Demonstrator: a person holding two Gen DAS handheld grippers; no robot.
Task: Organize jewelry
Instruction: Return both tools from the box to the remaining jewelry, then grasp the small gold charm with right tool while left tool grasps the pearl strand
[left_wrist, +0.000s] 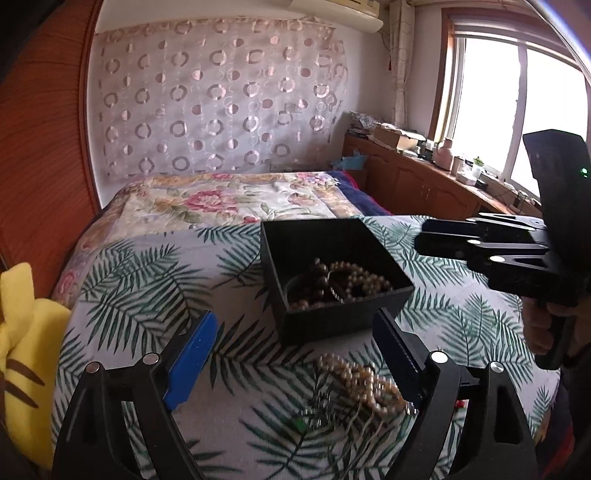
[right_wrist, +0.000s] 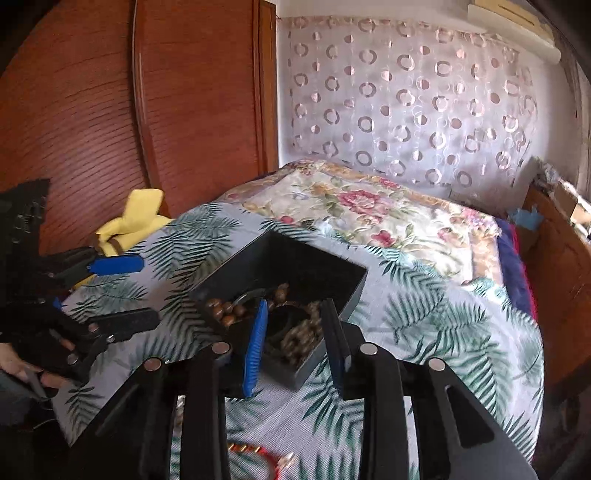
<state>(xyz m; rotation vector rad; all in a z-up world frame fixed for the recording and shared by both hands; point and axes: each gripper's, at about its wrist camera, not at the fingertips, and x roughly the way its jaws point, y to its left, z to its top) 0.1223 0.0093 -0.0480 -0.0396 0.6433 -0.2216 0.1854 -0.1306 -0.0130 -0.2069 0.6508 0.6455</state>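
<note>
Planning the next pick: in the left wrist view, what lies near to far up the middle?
Left gripper, open → loose pearl beads on the leaf-print cloth → black box holding beads → floral bedspread → circle-patterned curtain.

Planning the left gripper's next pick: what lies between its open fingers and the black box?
In the left wrist view, a pale bead strand lies on the leaf-print cloth between the left gripper and black box.

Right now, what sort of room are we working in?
Most likely a home bedroom: a bed with a floral quilt, a wooden wardrobe beside it, and a cluttered window-side cabinet.
</note>
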